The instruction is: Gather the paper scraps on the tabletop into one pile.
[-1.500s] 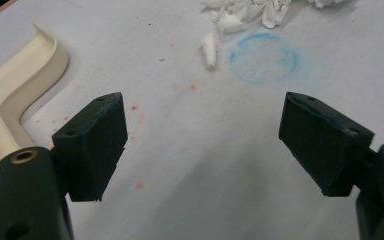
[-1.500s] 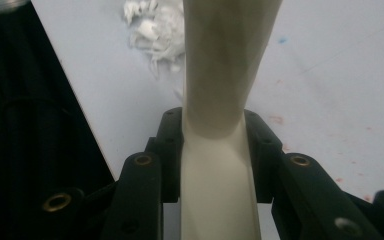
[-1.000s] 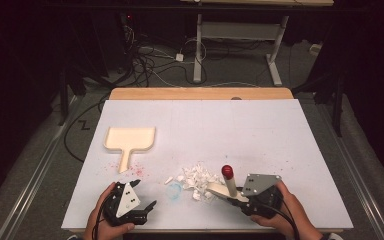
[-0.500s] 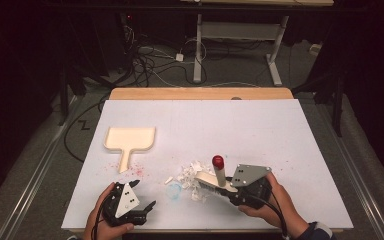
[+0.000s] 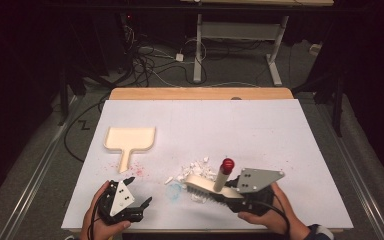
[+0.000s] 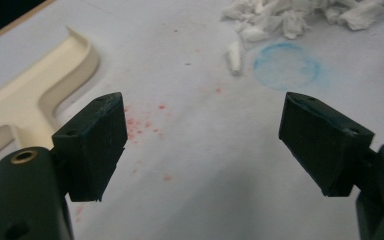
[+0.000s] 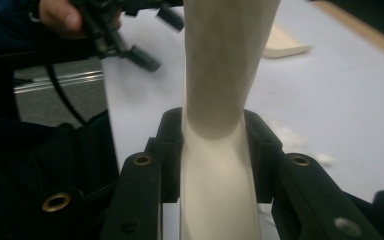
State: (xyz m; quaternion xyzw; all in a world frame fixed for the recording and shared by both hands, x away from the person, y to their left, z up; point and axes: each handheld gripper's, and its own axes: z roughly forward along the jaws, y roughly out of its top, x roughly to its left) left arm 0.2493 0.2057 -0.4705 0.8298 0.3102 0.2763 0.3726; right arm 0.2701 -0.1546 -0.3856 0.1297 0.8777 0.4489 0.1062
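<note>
My right gripper [image 5: 230, 192] clamps the brush [image 5: 207, 184], lower centre; left gripper [image 5: 142, 204] gapes empty. Risk: hasty strokes scatter paper scraps [image 5: 196, 167] past the dustpan [image 5: 129, 139].

A smooth cream plastic brush [image 5: 207, 184] is lying in matt black tongs [image 7: 215, 150]; crumpled paper scraps [image 5: 197, 167] are littering the matt white table [image 5: 260, 130].

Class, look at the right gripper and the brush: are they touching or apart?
Touching. The right gripper view shows the right gripper with both jaws pressed against the cream handle of the brush, no gap on either side.
</note>
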